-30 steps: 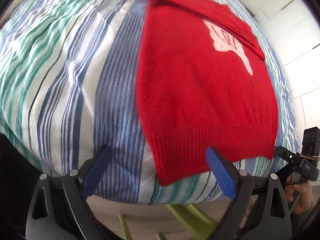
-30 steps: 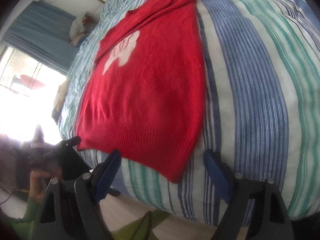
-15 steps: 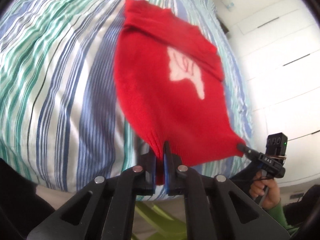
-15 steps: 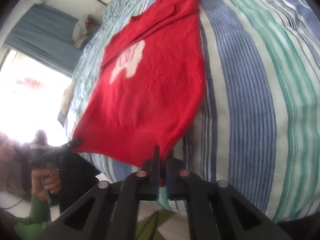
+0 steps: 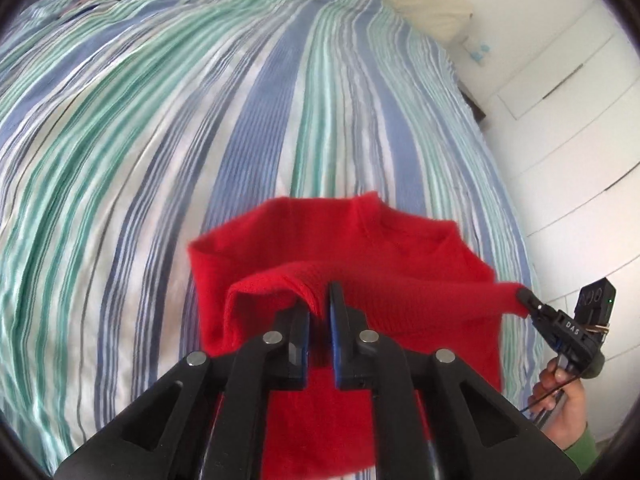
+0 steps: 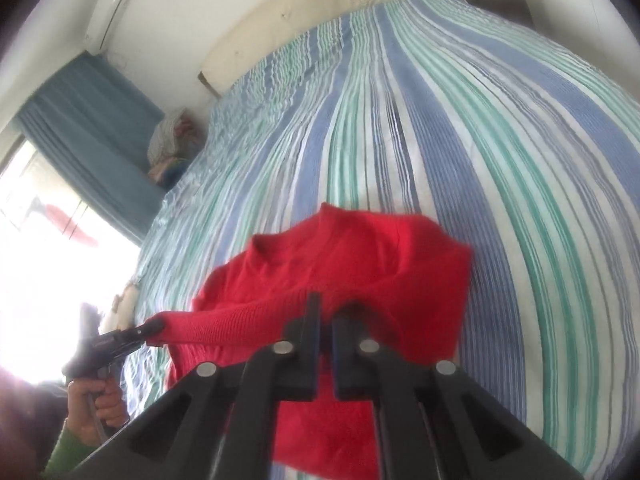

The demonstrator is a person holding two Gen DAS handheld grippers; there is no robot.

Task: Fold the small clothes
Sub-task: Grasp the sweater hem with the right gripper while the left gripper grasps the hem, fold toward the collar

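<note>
Red knit sweater [image 5: 400, 248]: lay doubled over on the striped duvet [image 5: 160, 140], ribbed hem stretched between the tongs. Left gripper [image 5: 319, 300]: pinched one hem corner. Right gripper [image 6: 326, 312]: pinched the other. Cream pillow [image 6: 320, 4]: at the bed's far end.

A wide bed covered in a blue, green and white striped sheet [image 5: 168, 152] fills the room. A cream padded headboard [image 6: 320, 12] stands against the white wall. Teal pleated curtains [image 6: 92, 128] hang beside a bright, overexposed window [image 6: 48, 264], below a white wall-mounted air conditioner [image 6: 108, 16]. White flat-panelled wardrobe doors [image 5: 568, 128] line the other side. A bundle, possibly folded bedding [image 6: 172, 148], sits near the curtains.
</note>
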